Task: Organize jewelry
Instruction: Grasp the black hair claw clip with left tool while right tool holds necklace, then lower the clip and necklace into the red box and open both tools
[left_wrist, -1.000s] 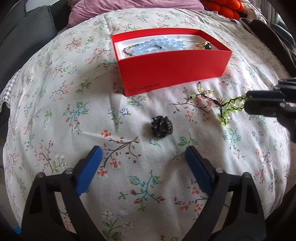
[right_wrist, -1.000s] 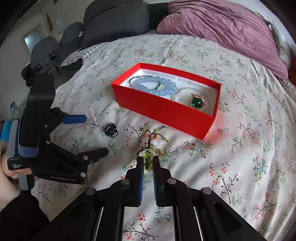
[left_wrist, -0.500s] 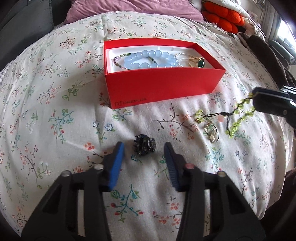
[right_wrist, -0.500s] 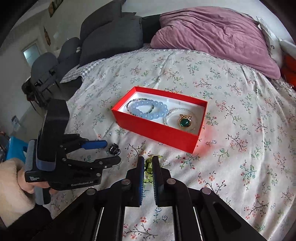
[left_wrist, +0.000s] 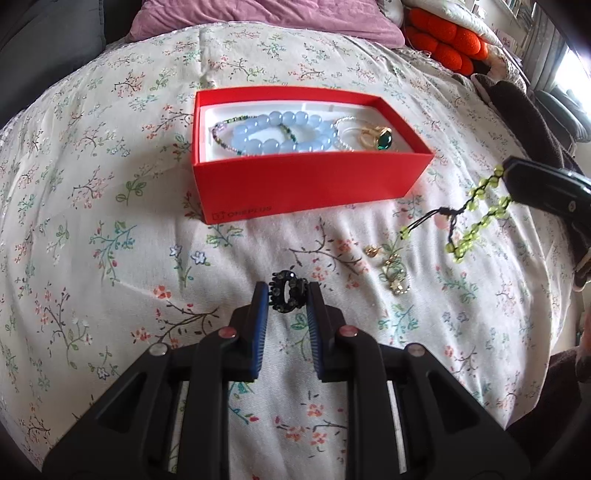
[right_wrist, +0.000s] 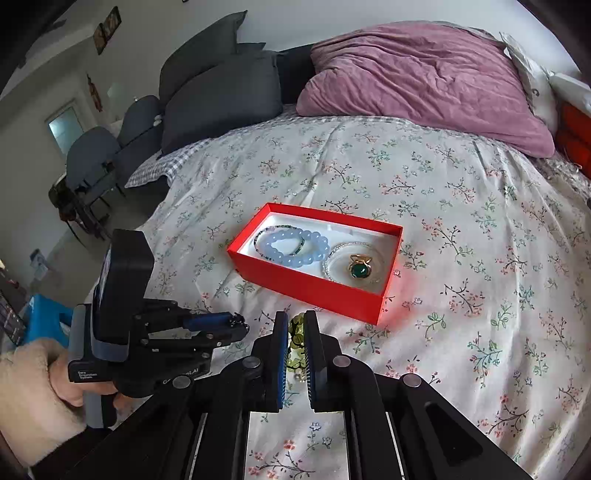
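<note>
Jaws of the left gripper (left_wrist: 287, 292) clamp a black hair claw (left_wrist: 288, 291), right gripper (right_wrist: 296, 334) pinching green beads (left_wrist: 476, 218) above floral bedspread (right_wrist: 461, 206).

A bed (right_wrist: 461, 206) covered in a cream spread printed with small flowers carries everything. An open red box (left_wrist: 306, 184) sits on it near the middle. Just in front of the box, small gold pieces (left_wrist: 391, 269) lie loose on the spread. A black claw clip (left_wrist: 288, 291) rests on the fabric nearer the camera. At the head lie a crumpled purple pillow (right_wrist: 424, 85), dark grey cushions (right_wrist: 221, 96) and an orange knobbly cushion (left_wrist: 447, 44).
</note>
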